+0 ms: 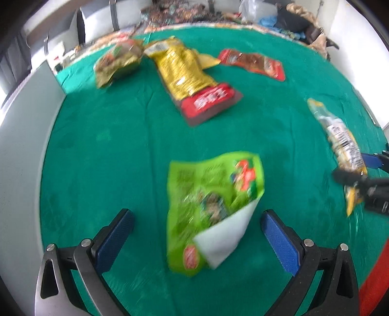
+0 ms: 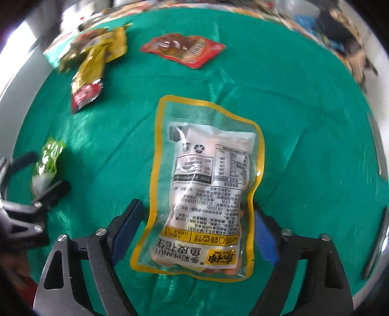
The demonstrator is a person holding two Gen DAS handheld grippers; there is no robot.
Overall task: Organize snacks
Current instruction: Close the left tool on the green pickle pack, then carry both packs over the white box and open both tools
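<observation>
A bright green snack bag with one corner folded over lies flat between the fingers of my left gripper, which is open and clear of it on both sides. In the right wrist view a clear peanut bag with a yellow border lies between the blue pads of my right gripper. Its right edge covers the right pad, and a sliver of cloth shows at the left pad, so the gripper is open. Seen from the left wrist, the same peanut bag is at the far right.
On the green tablecloth farther back lie a gold bag with a red end, an olive-gold bag and a red bag. A grey panel borders the left. Clutter lines the far edge.
</observation>
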